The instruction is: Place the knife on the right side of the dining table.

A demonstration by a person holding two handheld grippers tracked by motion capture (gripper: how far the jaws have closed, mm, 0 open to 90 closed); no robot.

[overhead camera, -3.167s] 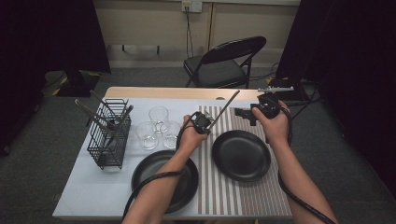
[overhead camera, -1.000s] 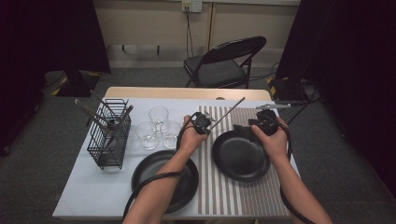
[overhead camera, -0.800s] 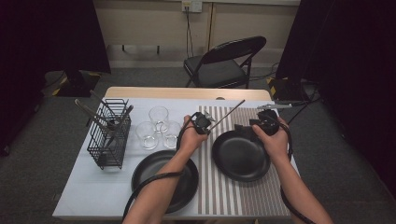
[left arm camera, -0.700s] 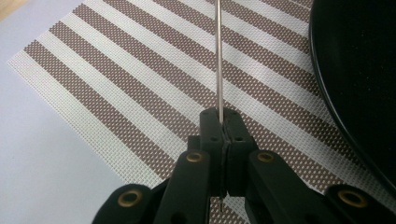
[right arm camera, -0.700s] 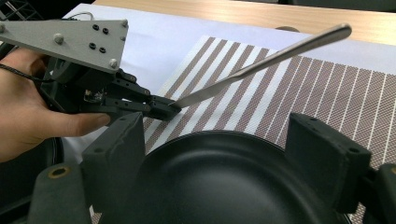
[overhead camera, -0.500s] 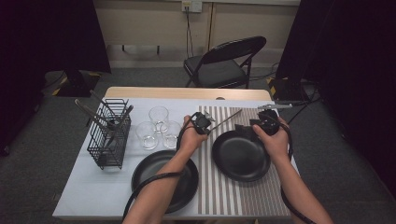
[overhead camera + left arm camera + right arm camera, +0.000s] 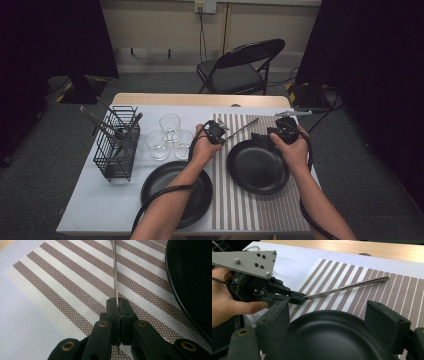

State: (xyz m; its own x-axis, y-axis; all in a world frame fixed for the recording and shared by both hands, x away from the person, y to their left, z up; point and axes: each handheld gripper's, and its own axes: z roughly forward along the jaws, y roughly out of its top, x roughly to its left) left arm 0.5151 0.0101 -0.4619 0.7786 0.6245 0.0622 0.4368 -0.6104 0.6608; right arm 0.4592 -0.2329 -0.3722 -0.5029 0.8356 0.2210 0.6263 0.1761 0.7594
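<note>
We see the table [image 7: 100, 210] first, covered in pale sheeting, with a bare wooden strip along its far edge. On its right half lies a striped placemat [image 7: 250, 220], brown and white. Two black plates come next: the left plate [image 7: 176, 192] sits on the pale sheeting near the front edge, and the right plate [image 7: 257, 167] sits on the placemat. At the left side of the table stands a black wire rack [image 7: 117, 145] with utensils leaning in it. Between the rack and the placemat we count three clear glasses [image 7: 170, 135] grouped close together.

Our left tongs [image 7: 219, 134] hover over the placemat's left part, just beyond the right plate's far-left rim. Their jaws are clamped tight on the near end of a slim metal utensil [image 7: 347, 287], which reaches out level above the stripes toward the placemat's far side; in the left gripper view it runs edge-on straight away from the jaws. We cannot tell whether it is a knife or some other piece of cutlery.

Our right tongs [image 7: 332, 322] stand wide apart, nothing between them, poised over the near part of the right plate with the utensil beyond them.
</note>
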